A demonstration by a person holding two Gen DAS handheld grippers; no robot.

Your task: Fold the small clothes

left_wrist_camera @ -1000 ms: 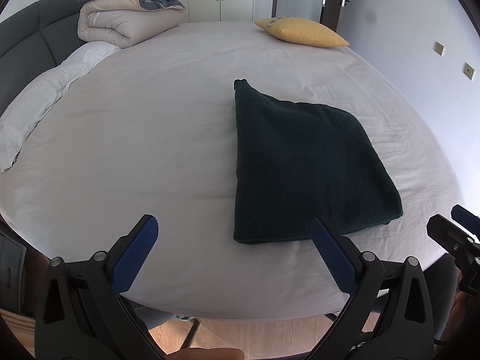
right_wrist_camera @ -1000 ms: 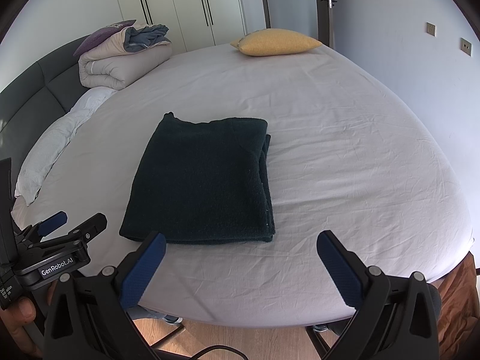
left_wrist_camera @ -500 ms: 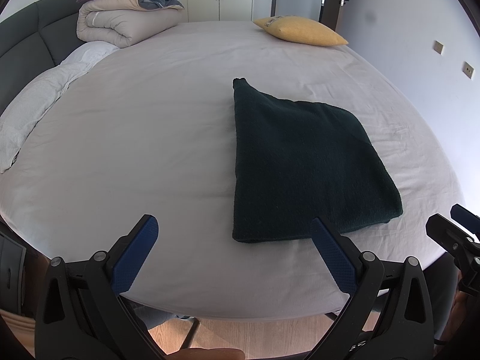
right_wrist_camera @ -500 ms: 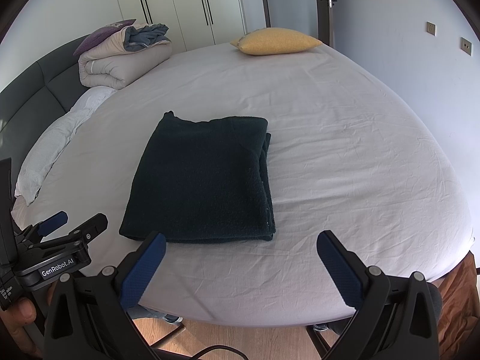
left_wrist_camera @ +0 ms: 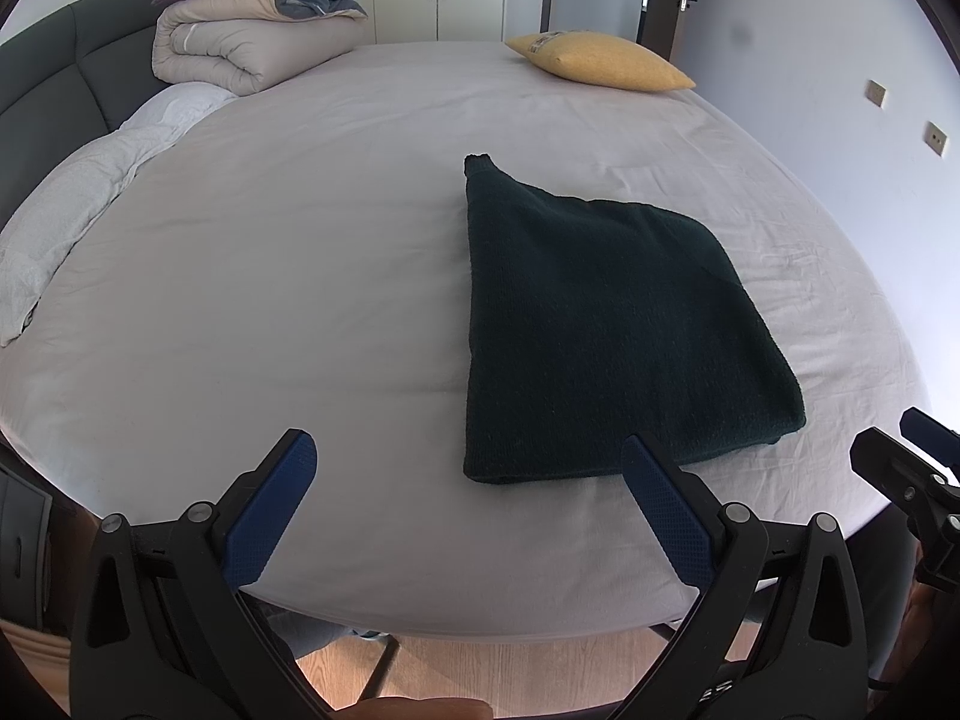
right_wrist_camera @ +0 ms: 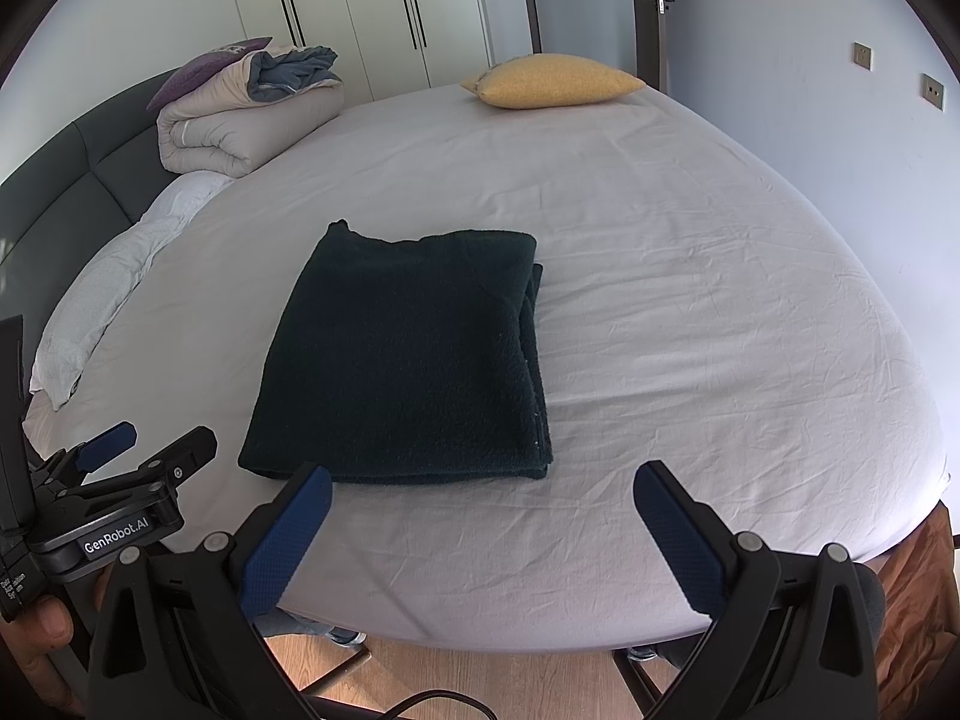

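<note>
A dark green knitted garment (left_wrist_camera: 600, 330) lies folded into a flat rectangle on the white bed sheet (left_wrist_camera: 270, 270); the right wrist view shows the garment (right_wrist_camera: 414, 354) with its stacked layer edges along the right side. My left gripper (left_wrist_camera: 468, 462) is open near the bed's front edge, short of the garment's near-left corner, holding nothing. My right gripper (right_wrist_camera: 480, 492) is open too, just short of the garment's near edge, empty. The left gripper (right_wrist_camera: 144, 444) shows at the lower left of the right wrist view, and the right gripper (left_wrist_camera: 900, 444) at the right edge of the left wrist view.
A rolled beige duvet (left_wrist_camera: 252, 42) with a purple cushion sits at the back left beside the dark headboard (left_wrist_camera: 54, 96). A yellow pillow (left_wrist_camera: 600, 60) lies at the back right. A white pillow (left_wrist_camera: 78, 198) runs along the left. Wooden floor (right_wrist_camera: 480, 678) shows below the bed edge.
</note>
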